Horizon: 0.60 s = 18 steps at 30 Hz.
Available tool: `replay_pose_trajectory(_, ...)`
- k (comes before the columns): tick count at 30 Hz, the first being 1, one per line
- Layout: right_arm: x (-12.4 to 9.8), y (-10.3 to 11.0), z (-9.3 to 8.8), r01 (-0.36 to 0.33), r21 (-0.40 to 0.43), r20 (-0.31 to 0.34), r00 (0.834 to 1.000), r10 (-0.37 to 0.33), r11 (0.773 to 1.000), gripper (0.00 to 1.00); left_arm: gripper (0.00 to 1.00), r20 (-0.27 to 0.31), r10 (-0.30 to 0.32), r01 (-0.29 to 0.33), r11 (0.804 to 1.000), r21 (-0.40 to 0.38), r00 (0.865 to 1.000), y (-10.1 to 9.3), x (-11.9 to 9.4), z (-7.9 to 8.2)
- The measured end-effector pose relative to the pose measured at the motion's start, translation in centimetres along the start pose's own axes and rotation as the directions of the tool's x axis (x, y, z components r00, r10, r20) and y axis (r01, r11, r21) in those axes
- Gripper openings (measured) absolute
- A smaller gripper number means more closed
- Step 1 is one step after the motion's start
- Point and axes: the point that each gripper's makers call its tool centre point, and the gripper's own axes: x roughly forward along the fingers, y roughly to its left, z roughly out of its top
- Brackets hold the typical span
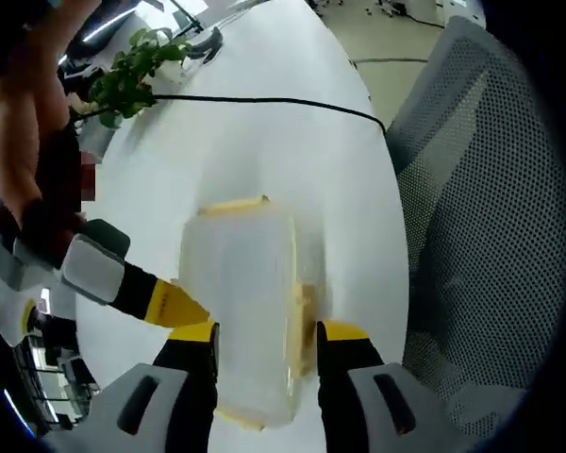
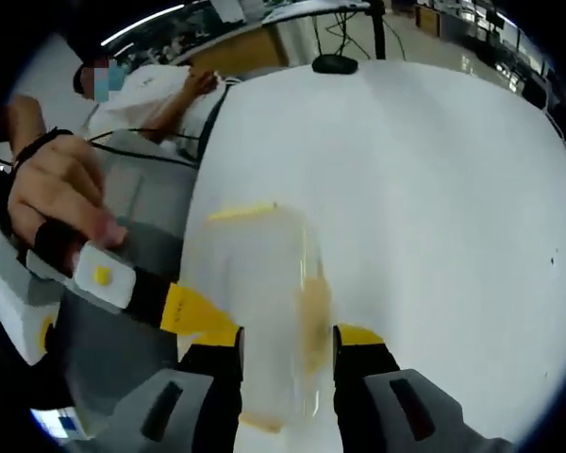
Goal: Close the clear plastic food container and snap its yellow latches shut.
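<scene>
The clear plastic container (image 1: 243, 293) lies on the white table (image 1: 292, 160), lid on, with a yellow latch (image 1: 234, 204) at its far end and another (image 1: 305, 326) along its right side. My left gripper (image 1: 267, 332) straddles the near end, its jaws pressed against both side walls. The other gripper (image 1: 123, 281), held by a hand, comes in from the left and its yellow tip touches the container's left side. In the right gripper view the container (image 2: 255, 293) sits likewise between my right gripper's (image 2: 288, 338) jaws, and the other gripper (image 2: 141, 297) touches it from the left.
A grey mesh office chair (image 1: 481, 217) stands close on the right of the table. A black cable (image 1: 264, 101) and a green plant (image 1: 127, 80) lie at the far end. A person (image 2: 151, 90) leans on the table's far left. A black mouse (image 2: 334, 63) sits far back.
</scene>
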Motion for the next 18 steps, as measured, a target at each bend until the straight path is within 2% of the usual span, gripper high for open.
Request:
replay_pose_trajectory(5,0.38,-0.10,0.09,-0.010,0.040,-0.040,0.999,0.011,0.999,0.38,0.41,-0.042,0.013,-0.012,1.000,0.025,0.999,0.16,0.10,0.05)
replay_pose_trajectory(10,0.61,-0.25,0.04,0.000,0.051,-0.133,0.991,0.007,0.999,0.37,0.41,-0.087,0.023,-0.017,0.998,0.068,0.996,0.01,0.24,-0.11)
replay_pose_trajectory(14,0.62,-0.13,0.00,0.016,0.027,-0.176,0.984,-0.011,1.000,0.37,0.40,-0.109,0.024,-0.019,0.998,0.052,0.994,0.21,0.48,-0.05)
replay_pose_trajectory(16,0.54,-0.01,0.18,0.011,-0.060,-0.181,0.983,-0.022,0.998,0.36,0.40,-0.123,0.025,-0.019,0.999,0.046,0.992,0.22,0.39,-0.04)
replay_pose_trajectory(18,0.67,0.04,0.14,0.012,-0.048,-0.195,0.981,-0.021,0.999,0.35,0.39,-0.131,0.028,-0.022,0.999,0.047,0.991,0.20,0.44,-0.09)
